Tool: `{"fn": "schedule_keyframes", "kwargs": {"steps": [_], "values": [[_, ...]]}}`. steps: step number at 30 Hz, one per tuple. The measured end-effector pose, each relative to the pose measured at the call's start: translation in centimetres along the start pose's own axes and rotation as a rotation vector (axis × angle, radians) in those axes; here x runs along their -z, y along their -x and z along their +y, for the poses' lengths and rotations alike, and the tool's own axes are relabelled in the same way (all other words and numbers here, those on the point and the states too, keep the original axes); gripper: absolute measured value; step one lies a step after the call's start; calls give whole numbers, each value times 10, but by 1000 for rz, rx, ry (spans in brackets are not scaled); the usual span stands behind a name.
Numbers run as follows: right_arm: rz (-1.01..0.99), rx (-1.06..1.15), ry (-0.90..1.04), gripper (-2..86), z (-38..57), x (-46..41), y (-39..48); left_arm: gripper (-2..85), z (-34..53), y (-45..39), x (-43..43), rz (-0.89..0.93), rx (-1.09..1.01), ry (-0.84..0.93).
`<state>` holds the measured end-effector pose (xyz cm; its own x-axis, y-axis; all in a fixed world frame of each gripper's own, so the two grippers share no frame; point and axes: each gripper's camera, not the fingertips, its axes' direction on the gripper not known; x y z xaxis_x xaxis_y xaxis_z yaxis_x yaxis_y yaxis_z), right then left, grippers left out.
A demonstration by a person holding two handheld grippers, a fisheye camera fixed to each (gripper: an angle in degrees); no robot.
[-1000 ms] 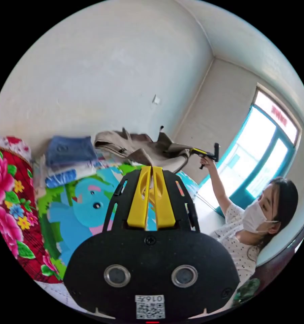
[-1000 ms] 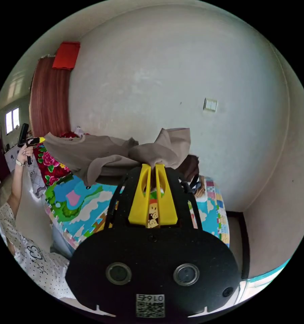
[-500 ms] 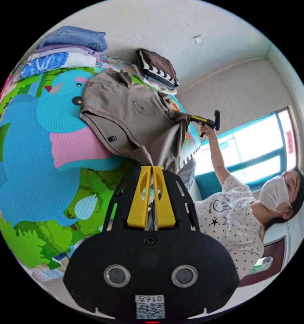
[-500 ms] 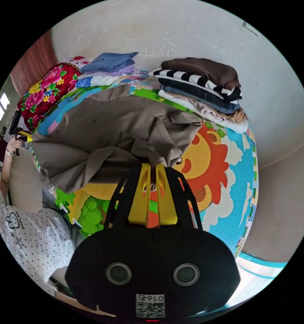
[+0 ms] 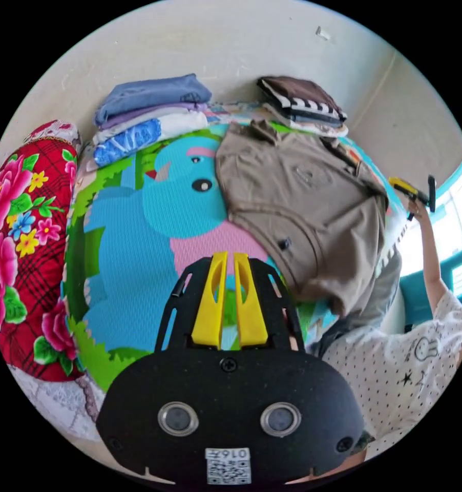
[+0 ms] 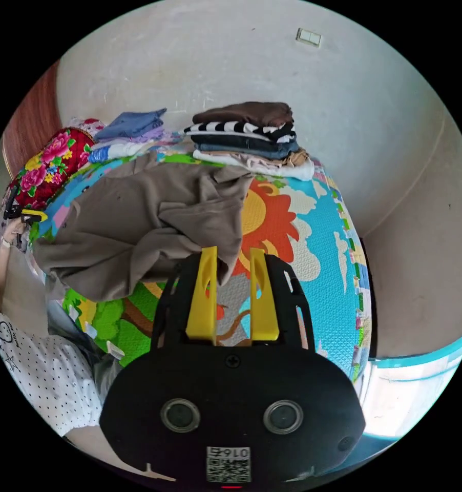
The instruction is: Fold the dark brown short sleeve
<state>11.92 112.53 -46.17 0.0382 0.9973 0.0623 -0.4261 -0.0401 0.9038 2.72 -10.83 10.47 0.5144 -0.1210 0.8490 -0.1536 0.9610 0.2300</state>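
Observation:
The brown short-sleeve shirt point(image 5: 302, 205) lies spread on the colourful play mat point(image 5: 133, 266), collar toward the wall, with its near hem hanging over the mat's edge. In the left gripper view my left gripper point(image 5: 230, 254) hovers over the mat to the left of the shirt, its jaws almost together with nothing between them. In the right gripper view the shirt point(image 6: 154, 220) is bunched at its near corner. My right gripper point(image 6: 233, 251) stands open there, and a fold of cloth hangs loose by its left jaw. A hand holds the right gripper point(image 5: 411, 190) at the shirt's far side.
Two stacks of folded clothes stand along the wall: a blue-topped one point(image 5: 149, 105) and a striped, brown-topped one point(image 6: 246, 130). Red floral bedding point(image 5: 21, 230) lies left of the mat. The person in a dotted top point(image 5: 410, 369) stands at the mat's near edge.
The shirt, held up in the air by both grippers a second ago, now lies on the mat. The left gripper has let go and moved left. The right jaws have opened.

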Motion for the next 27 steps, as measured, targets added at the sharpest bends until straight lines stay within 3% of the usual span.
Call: {"fn": "schedule_keyframes", "kwargs": {"steps": [2, 7, 11, 14, 16, 21, 24, 26, 27], "values": [[-41, -74, -86, 180, -1, -3, 1, 57, -15, 2, -16, 39, 52, -43], [-127, -156, -8, 192, -10, -35, 0, 45, -41, -2, -75, 130, 109, 24], [-205, -196, 78, 138, -9, -60, 0, 2, -38, -28, -86, 4, -27, -10], [-95, -186, 117, 38, -8, -69, 7, -7, -29, -37, -83, -86, -71, -20], [-82, -161, 113, 25, -9, -70, 13, -9, -23, -34, -77, -112, -55, -39], [-124, -111, 61, 13, -14, -61, 32, -10, -4, -3, -49, -209, 67, -129], [-190, -55, 67, 11, -16, -60, 47, -10, 1, 21, -49, -293, 135, -85], [-128, -76, 141, 15, -20, -65, 56, -10, 8, 36, -42, -283, 241, -78], [-93, -88, 150, 16, -21, -65, 58, -10, 19, 39, -25, -248, 314, -174]]}}
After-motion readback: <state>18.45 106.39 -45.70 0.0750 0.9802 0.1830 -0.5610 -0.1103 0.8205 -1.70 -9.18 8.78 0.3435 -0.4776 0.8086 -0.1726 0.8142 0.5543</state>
